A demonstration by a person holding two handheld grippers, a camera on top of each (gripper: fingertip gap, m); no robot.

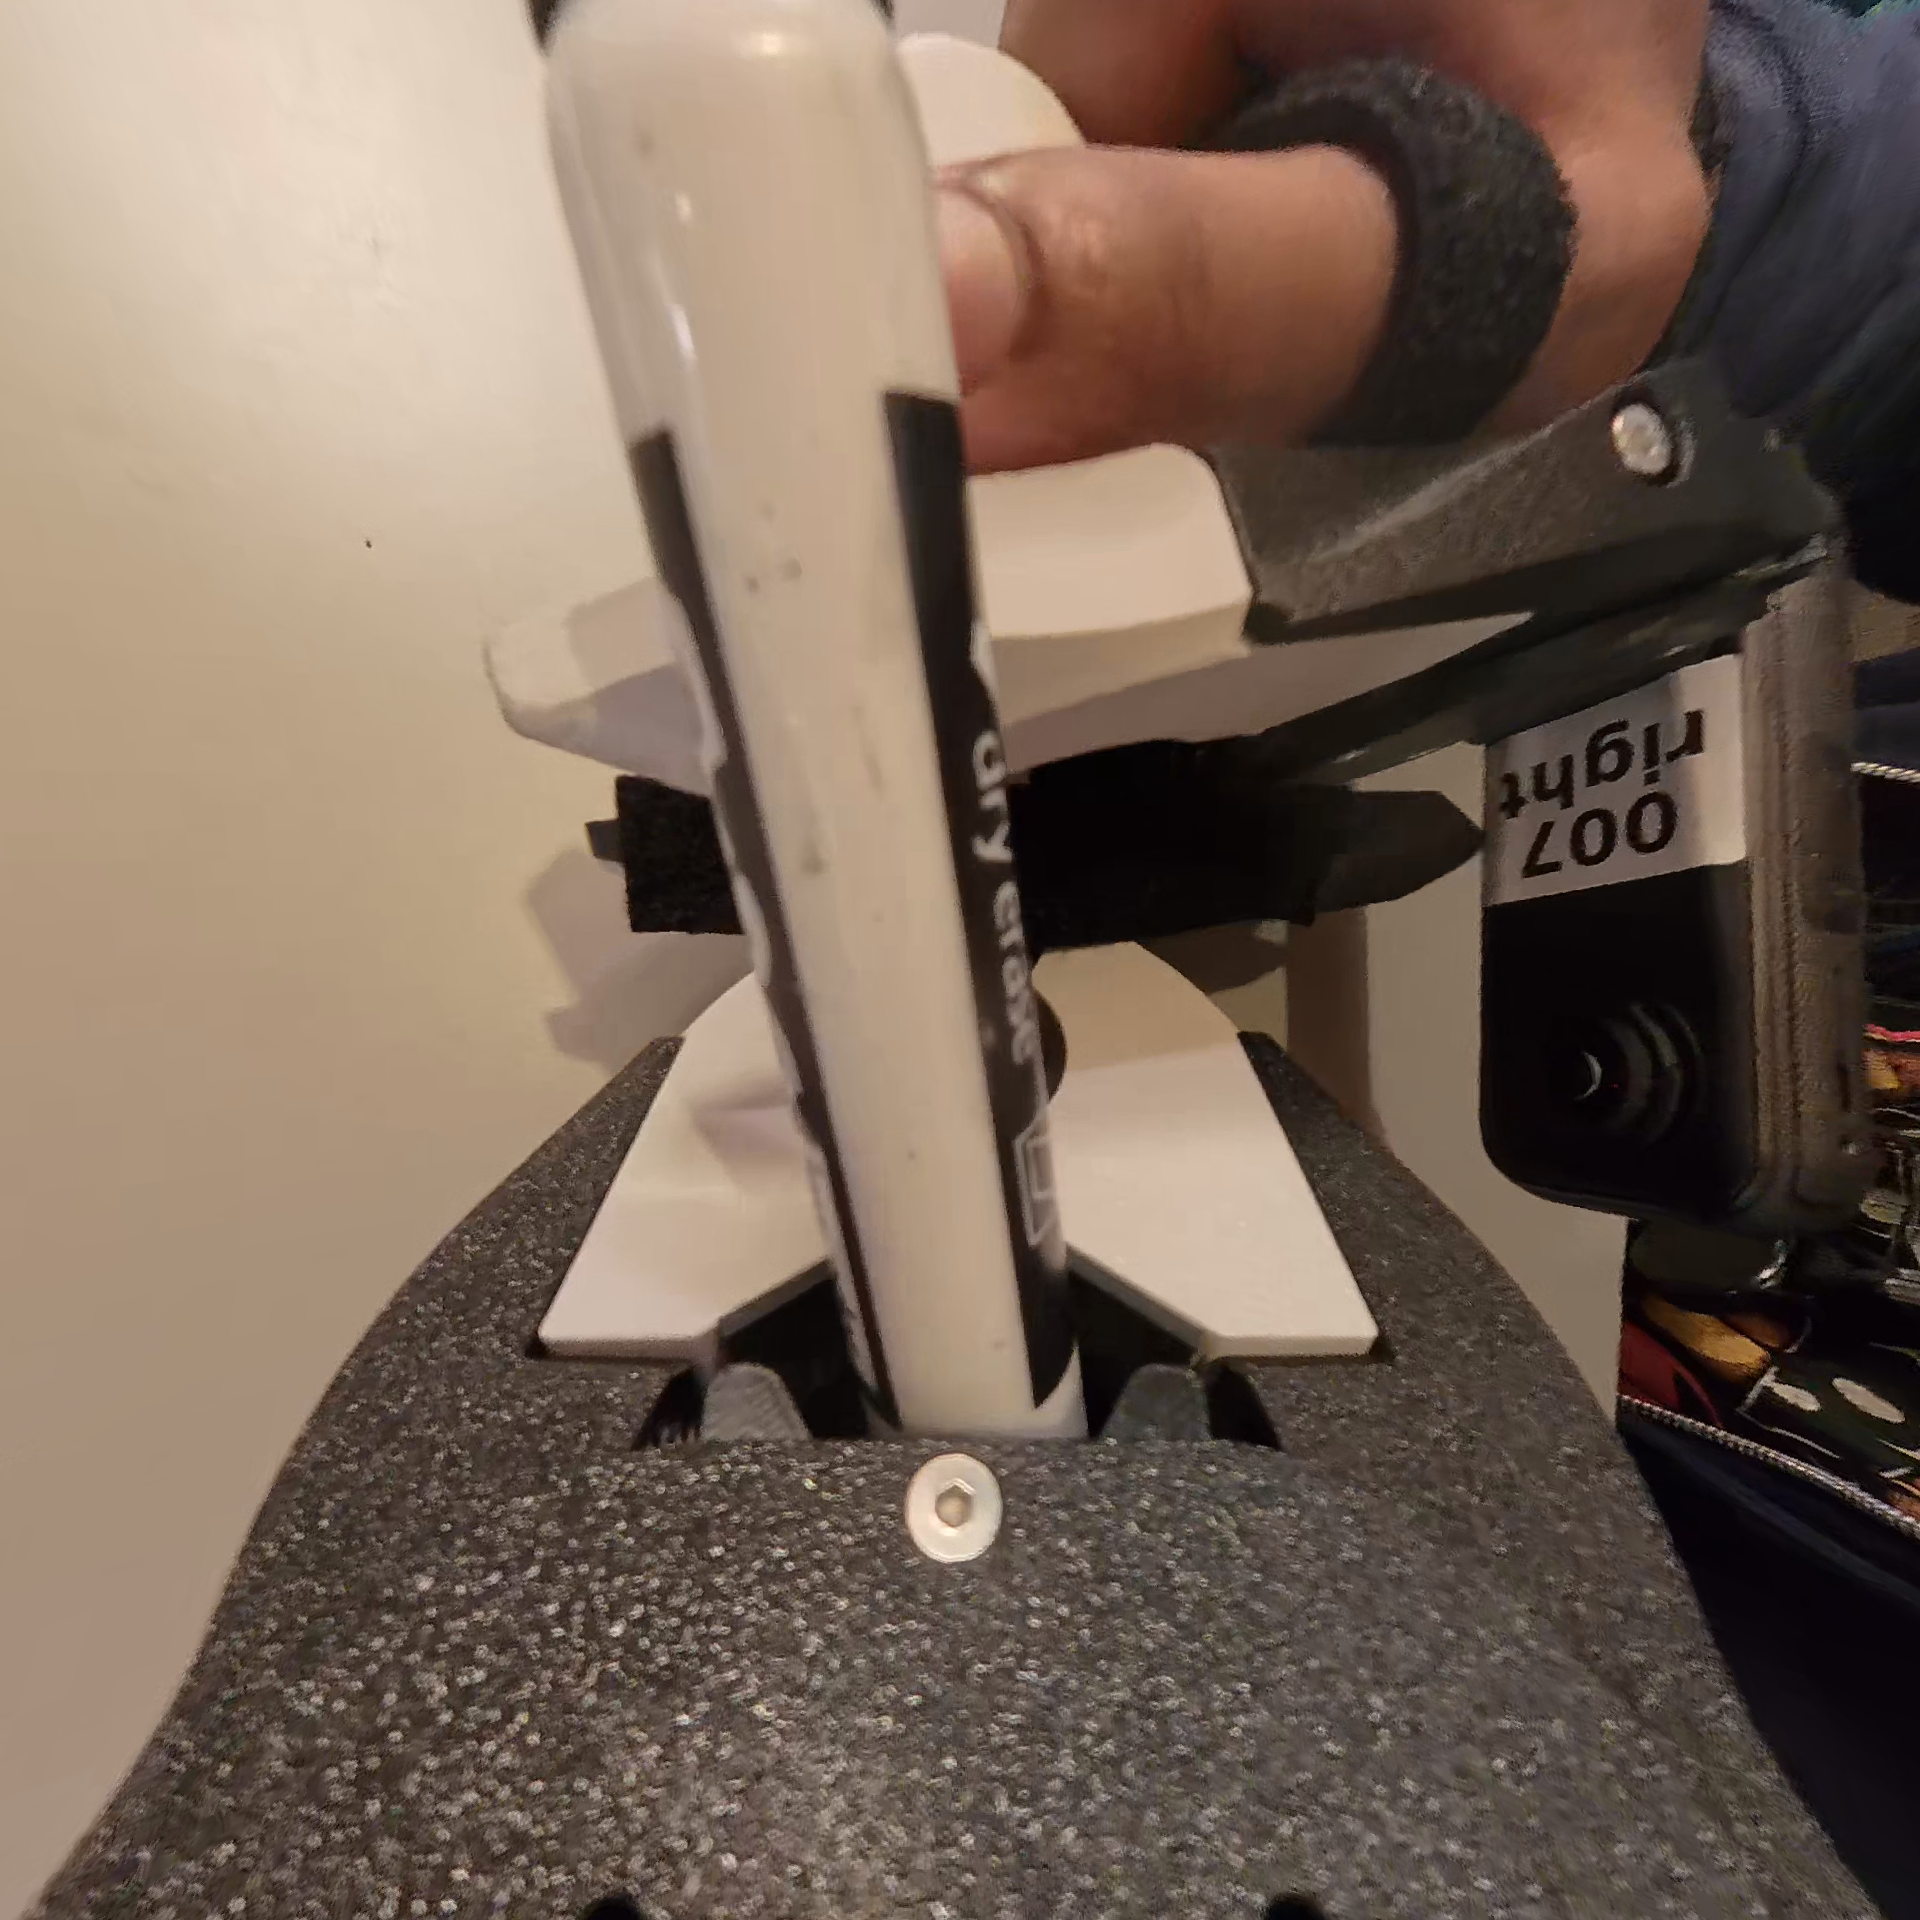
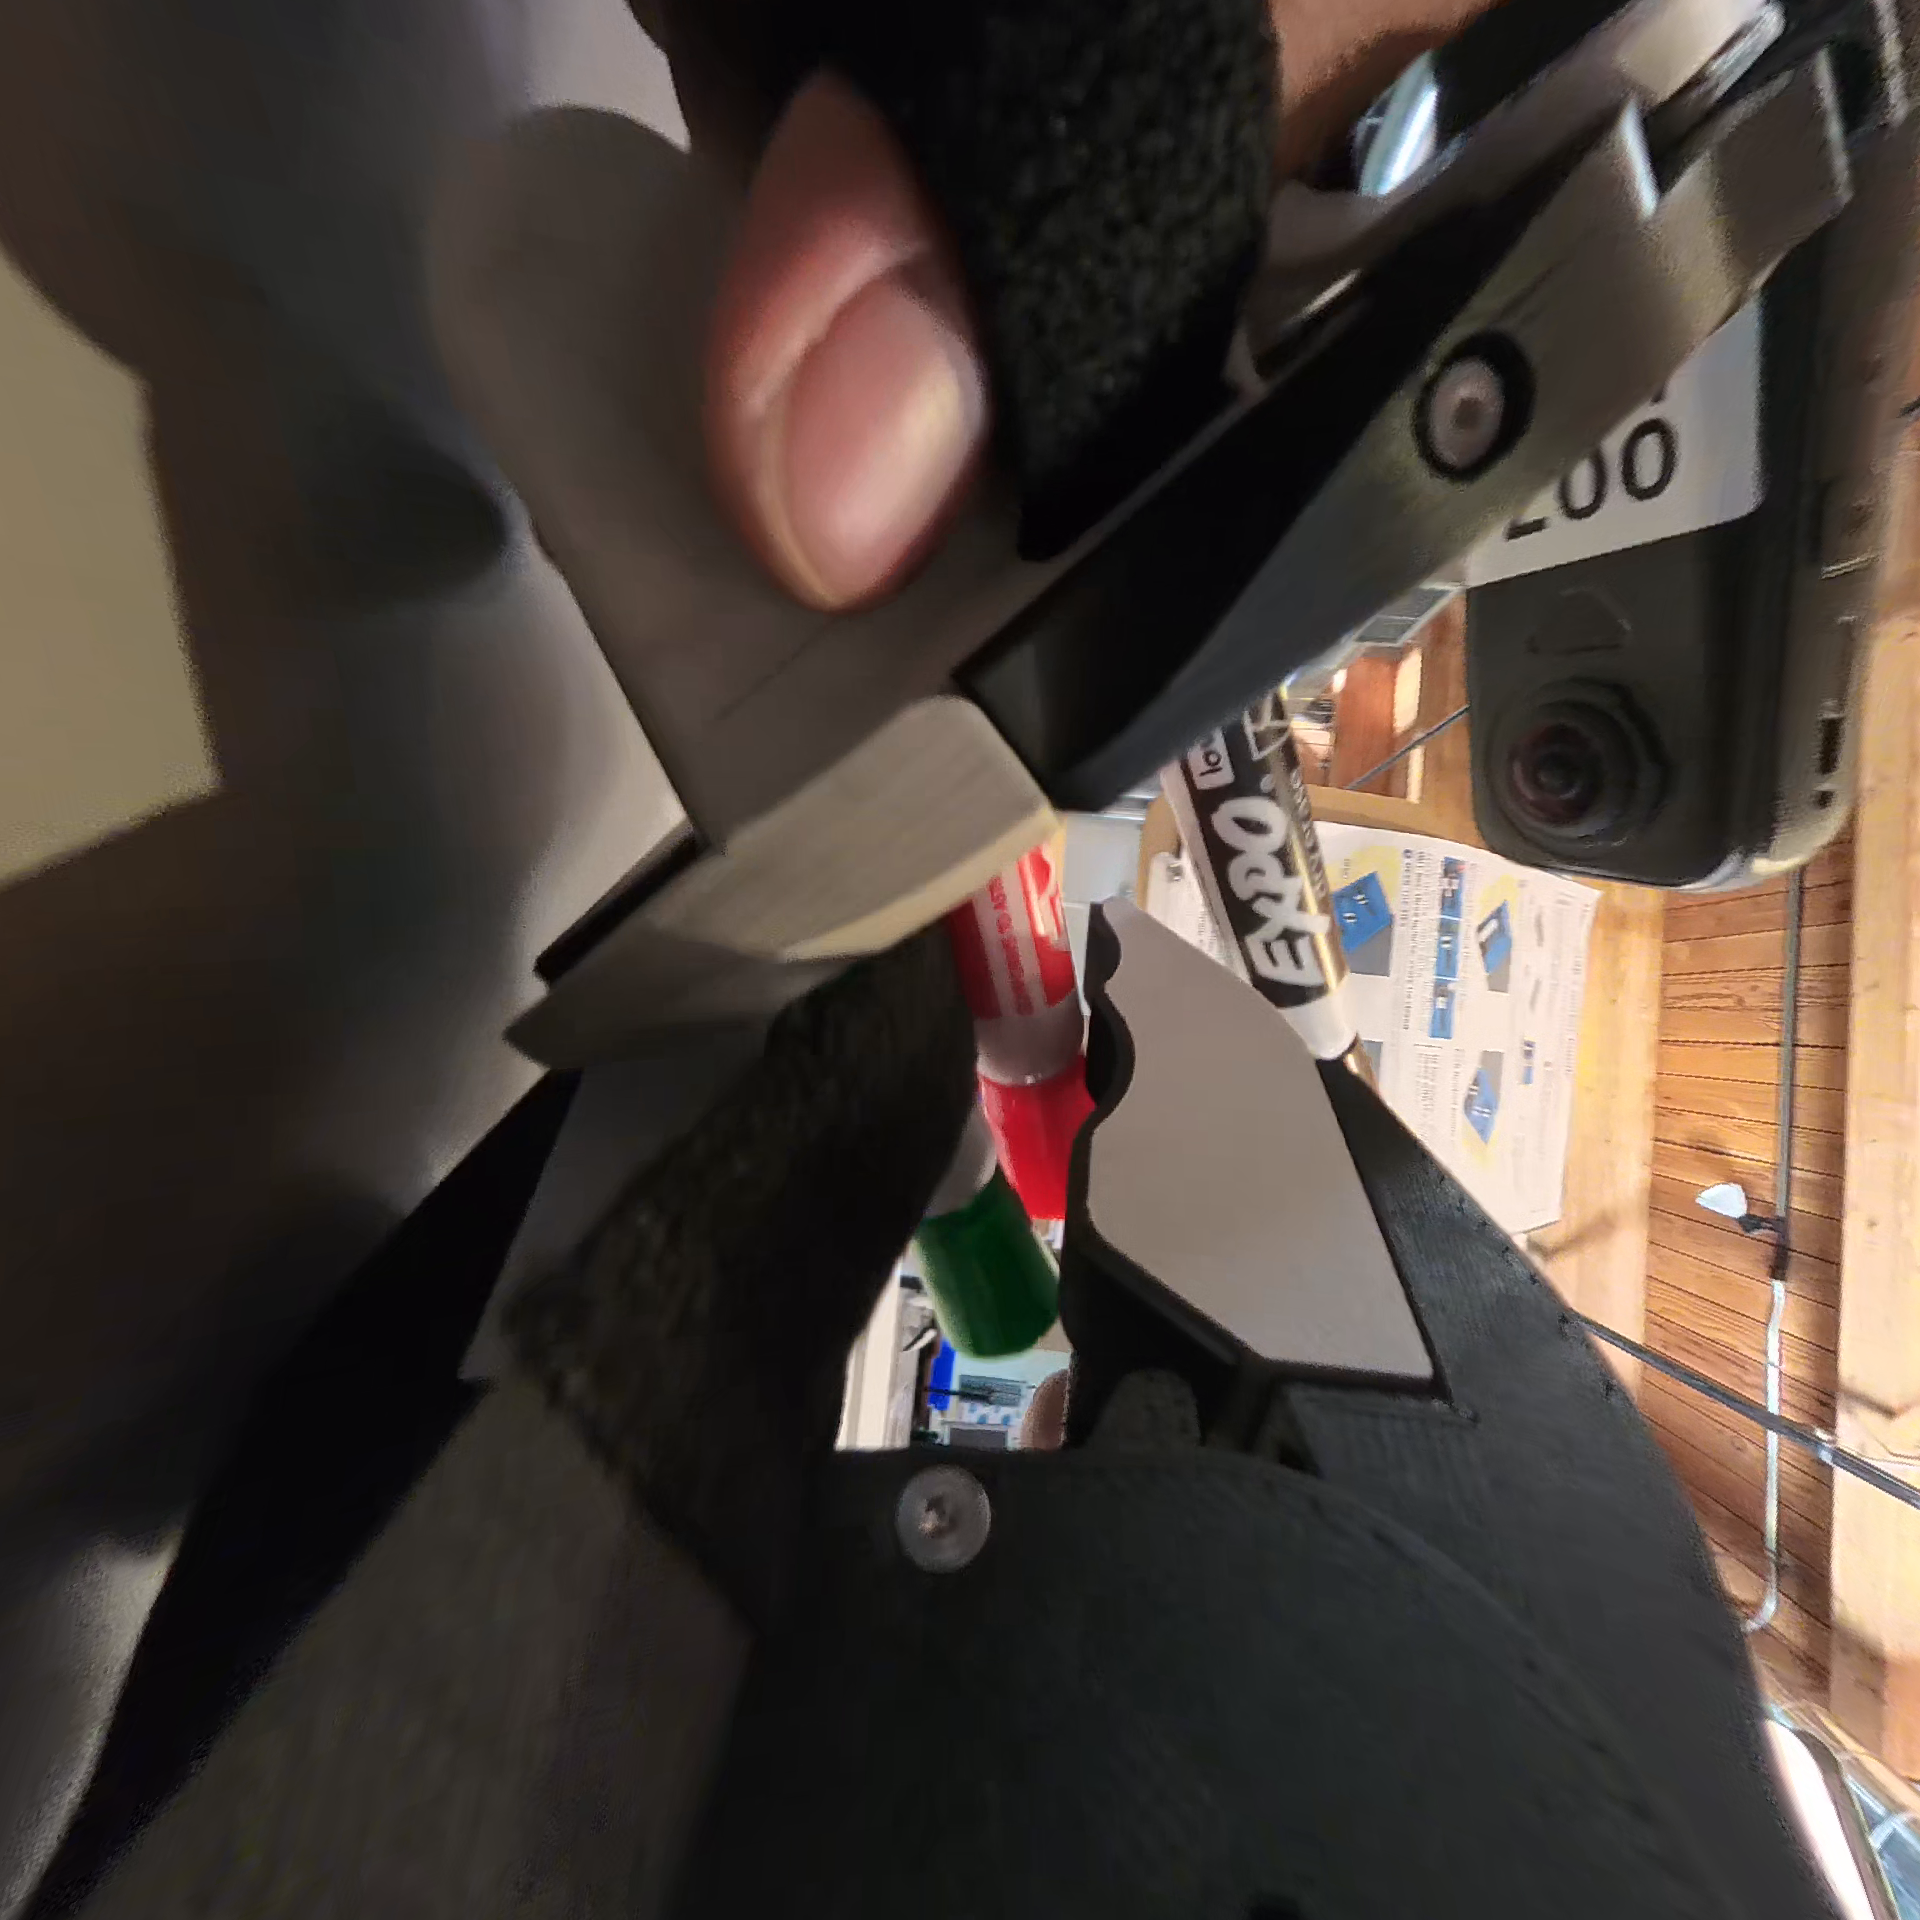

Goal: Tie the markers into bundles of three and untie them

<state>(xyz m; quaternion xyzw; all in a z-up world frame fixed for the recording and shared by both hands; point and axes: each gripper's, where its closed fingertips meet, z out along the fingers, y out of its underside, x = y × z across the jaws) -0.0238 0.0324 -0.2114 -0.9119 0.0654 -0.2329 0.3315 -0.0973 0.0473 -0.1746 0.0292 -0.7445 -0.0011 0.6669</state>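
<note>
At centre frame of the left wrist view, a white marker with a black label (image 1: 831, 727) stood nearly upright, running from the top edge down into the gap between the white pads (image 1: 1164, 1216) of the left gripper (image 1: 935, 1340). Both pads pressed against the barrel's lower end, so this tool was clenched on the marker. Behind it, at centre right, the right gripper (image 1: 790, 790) lay crosswise, its white fingers above and below a black fabric strap (image 1: 1195, 831) that passed behind the barrel. A hand (image 1: 1195, 281) with a black fabric loop round one finger rested on that gripper at upper right; its camera body (image 1: 1621, 1039) hung at right. A plain cream wall (image 1: 260, 520) filled the left side.

Right wrist view, heavily shadowed and blurred: a red marker (image 2: 1023, 997) and a green cap (image 2: 987, 1278) showed at centre between the right gripper's fingers, beside the black strap (image 2: 769, 1195). A black-labelled marker (image 2: 1268, 883) sat right of centre. Whether this tool was gripping the strap or released, I could not tell. A printed sheet (image 2: 1475, 1018) lay on a wooden surface (image 2: 1725, 1091) at right.
</note>
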